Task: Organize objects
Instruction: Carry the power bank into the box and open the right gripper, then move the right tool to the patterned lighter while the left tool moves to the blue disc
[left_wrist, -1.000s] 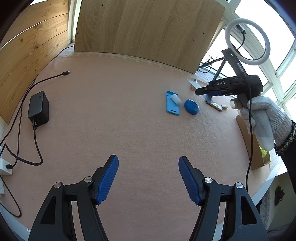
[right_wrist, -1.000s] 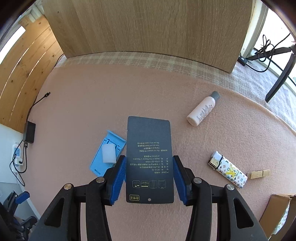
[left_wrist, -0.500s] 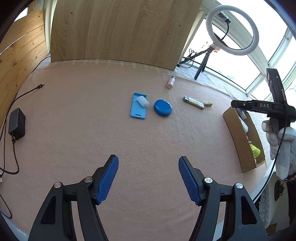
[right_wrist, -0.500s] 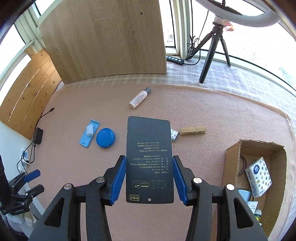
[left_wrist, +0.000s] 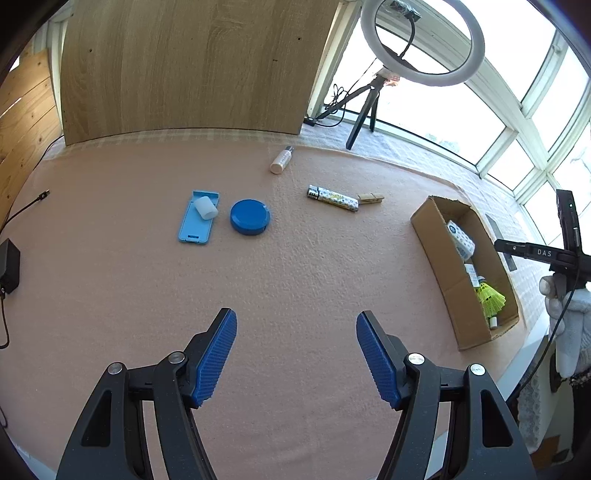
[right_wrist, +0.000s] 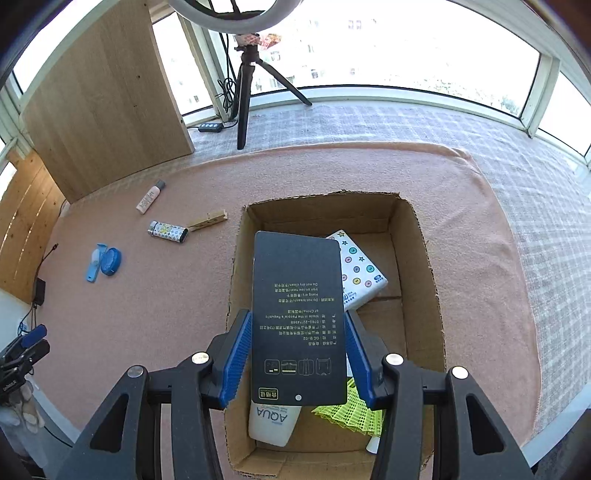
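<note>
Two wood panels close the far left of the pink mat, one along the left edge and one leaning at the back. A black adapter sits at the left rim with its cable trailing inward. Right of it the mat lies bare up to a light-blue tray with a white block on it, a round blue tin just beside, then a small bottle, a patterned lighter and a wooden clothespin end to end. The whole near half of the mat is open under the left gripper, whose blue pads stand wide apart with nothing between them, tilted down over bare cloth. Further right the cardboard box lies near the mat's right edge, holding a dotted tissue pack, a white AQUA tube and a yellow shuttlecock. The right gripper points steeply down over the box's open top, its pads pressed on both long sides of a black card, which hangs above the box contents. A white-gloved hand holds that gripper at the right rim. Beyond, the ring light on its tripod stands on checked cloth by the windows.
</note>
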